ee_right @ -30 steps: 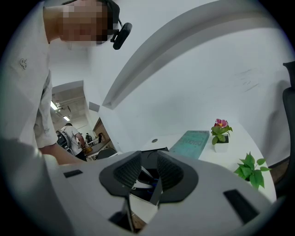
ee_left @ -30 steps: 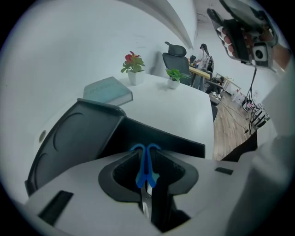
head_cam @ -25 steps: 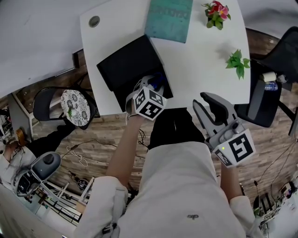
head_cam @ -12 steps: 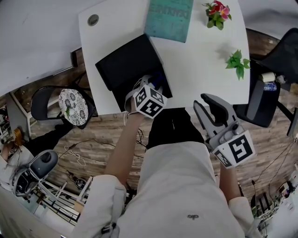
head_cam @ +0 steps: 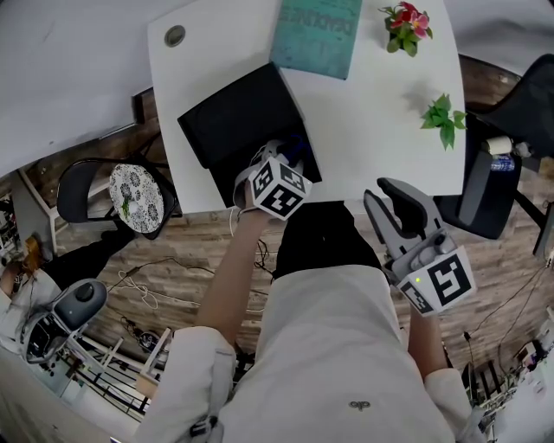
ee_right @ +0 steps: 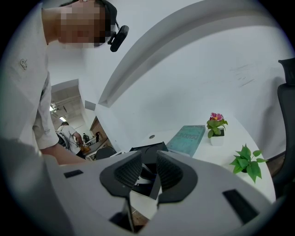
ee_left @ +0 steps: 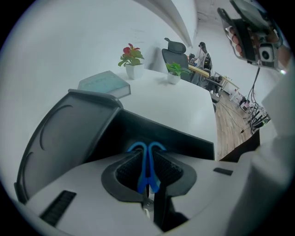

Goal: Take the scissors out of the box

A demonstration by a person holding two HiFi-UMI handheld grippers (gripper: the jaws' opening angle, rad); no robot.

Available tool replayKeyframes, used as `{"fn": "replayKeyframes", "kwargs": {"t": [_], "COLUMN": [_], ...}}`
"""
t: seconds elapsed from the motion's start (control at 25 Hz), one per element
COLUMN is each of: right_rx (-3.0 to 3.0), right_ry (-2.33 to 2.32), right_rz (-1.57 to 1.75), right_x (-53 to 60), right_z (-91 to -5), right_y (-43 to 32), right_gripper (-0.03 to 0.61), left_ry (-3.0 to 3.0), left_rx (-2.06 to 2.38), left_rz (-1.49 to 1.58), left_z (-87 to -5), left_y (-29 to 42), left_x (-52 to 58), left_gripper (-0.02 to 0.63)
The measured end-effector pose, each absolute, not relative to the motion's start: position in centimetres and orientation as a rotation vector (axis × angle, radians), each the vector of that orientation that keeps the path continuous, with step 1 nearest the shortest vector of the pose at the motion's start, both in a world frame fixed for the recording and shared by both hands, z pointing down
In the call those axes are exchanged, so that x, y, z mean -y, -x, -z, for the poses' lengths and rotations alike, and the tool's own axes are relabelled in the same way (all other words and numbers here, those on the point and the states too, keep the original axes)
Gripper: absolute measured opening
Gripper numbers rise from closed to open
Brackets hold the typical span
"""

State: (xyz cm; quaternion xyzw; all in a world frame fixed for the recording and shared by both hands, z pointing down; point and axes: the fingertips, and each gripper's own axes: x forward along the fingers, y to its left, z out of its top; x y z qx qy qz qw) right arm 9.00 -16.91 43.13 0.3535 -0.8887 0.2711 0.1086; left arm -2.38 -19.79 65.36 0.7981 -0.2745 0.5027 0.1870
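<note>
Two tongs show, one in each hand. Left of the left tongs [ee_left: 147, 154], off the table's edge, a dark chair [head_cam: 138, 199] with a round patterned cushion stands on the wood floor. The left tongs point steeply down into a black box [ee_left: 184, 138] at the near edge of the white table [head_cam: 372, 112]. They are clenched on the blue handles of the scissors [ee_left: 147, 173], which are pinched upright between the two ribbed pads, with a bit of bare metal showing just below (the blade tips cannot be seen). The scissors are therefore in the left tongs' grip, inside the box's opening; whether they touch the box floor cannot be told. The box's lid [ee_left: 64, 133] stands open just to the left of these tongs.

Beyond the left tongs and slightly to the right, a teal book [head_cam: 316, 35] lies flat at the table's far side. Further right stands a small pot of pink flowers [head_cam: 402, 26], with a green plant [head_cam: 443, 117] nearer the right tongs.

The right tongs [ee_right: 148, 168] are held off the table's near edge, well apart to the right of the left tongs, in front of the person's body. They are released: the pads stand apart with nothing between them, and the box and the table edge show through the gap.
</note>
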Motion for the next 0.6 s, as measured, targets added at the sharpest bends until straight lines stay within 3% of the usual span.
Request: {"fn": "replayKeyframes", "kwargs": {"t": [0.6], "right_rx": [2.688], "right_ry": [-1.059], "right_rz": [-0.731], "right_x": [16.7], "right_z": [-40.3], "right_y": [-9.5], "right_gripper": [0.101], "left_ry": [-2.251], "left_rx": [0.794], "left_rz": [-1.493], "left_z": [-62.8], "left_y": [2.7], "left_x": [19.5], "left_gripper": [0.089]}}
